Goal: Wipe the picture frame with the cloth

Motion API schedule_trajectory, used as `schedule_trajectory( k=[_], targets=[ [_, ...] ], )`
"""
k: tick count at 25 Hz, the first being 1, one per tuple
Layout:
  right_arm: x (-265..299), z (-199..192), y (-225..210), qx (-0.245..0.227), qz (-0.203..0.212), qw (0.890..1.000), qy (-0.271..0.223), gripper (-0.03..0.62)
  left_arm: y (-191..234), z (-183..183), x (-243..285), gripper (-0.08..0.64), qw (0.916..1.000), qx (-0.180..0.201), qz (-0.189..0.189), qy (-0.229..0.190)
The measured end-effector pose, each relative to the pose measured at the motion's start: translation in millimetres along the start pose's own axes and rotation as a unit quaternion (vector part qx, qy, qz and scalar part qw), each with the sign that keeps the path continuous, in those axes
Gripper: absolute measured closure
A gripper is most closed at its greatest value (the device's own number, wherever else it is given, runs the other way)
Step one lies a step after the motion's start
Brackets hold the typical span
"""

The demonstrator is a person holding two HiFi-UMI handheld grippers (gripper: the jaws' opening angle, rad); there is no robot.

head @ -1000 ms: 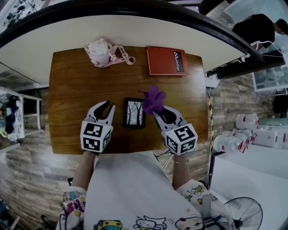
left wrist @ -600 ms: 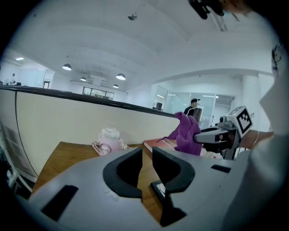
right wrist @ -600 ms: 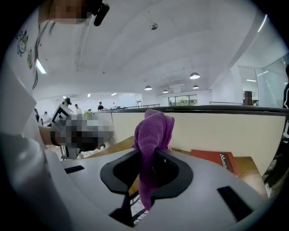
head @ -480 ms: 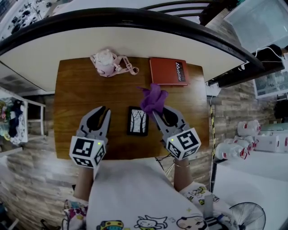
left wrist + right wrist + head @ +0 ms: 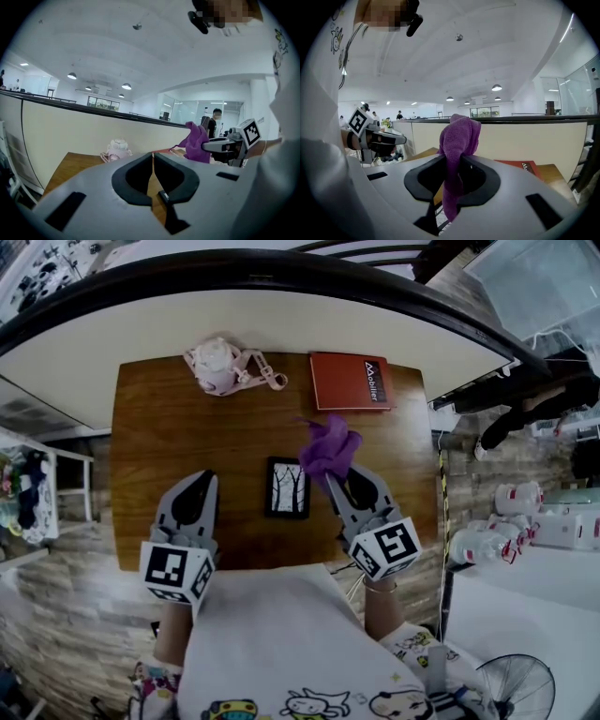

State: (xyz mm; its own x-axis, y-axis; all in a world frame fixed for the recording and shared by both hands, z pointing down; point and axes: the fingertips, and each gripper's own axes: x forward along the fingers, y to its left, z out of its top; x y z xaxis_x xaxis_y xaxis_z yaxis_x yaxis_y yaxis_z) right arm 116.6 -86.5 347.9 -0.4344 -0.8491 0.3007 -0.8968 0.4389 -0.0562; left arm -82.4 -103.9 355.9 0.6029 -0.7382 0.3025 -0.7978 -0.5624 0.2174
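Gripping the purple cloth (image 5: 330,448) firmly between their jaws, the right tongs (image 5: 332,480) hung above the desk (image 5: 150,427), just to the right of the picture frame (image 5: 287,487). The cloth stood up in a bunch above the jaws and a short tail hung below them, so I judge it was held this way to give a soft pad for rubbing. The frame lay flat near the middle of the wooden desk, between the two tongs, and neither of them touched it. The left tongs (image 5: 207,480) were closed with nothing between the jaws, on the left side of the frame. Probably they were there to steady the frame, but for that the jaws would need to open or to press down on its edge. Both tongs seemed raised off the desk, so the wiping was not under way at this moment. At the far edge of the desk lay a red notebook (image 5: 352,381) and a pink bottle with a strap (image 5: 220,367), both well apart from the frame. Nothing stood between the cloth and the frame, so the way down was free.
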Motion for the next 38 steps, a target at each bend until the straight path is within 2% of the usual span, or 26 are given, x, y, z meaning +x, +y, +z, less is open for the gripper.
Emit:
schedule_trajectory(
  k=[5,14,38],
  targets=[
    [-7,-5,-3,0.015,-0.014,1.0,0.0,0.528,2,-6,-3,0.555,0.9999,0.004,0.008,0.009],
    [-13,-20,-5,0.039,-0.014,0.999,0.012,0.528,0,-17,-3,0.556,0.9995,0.022,0.008,0.022],
    [-10,-28,-2,0.035,-0.008,0.999,0.03,0.528,7,-21,-6,0.557,0.9992,0.023,0.019,0.025]
  ],
)
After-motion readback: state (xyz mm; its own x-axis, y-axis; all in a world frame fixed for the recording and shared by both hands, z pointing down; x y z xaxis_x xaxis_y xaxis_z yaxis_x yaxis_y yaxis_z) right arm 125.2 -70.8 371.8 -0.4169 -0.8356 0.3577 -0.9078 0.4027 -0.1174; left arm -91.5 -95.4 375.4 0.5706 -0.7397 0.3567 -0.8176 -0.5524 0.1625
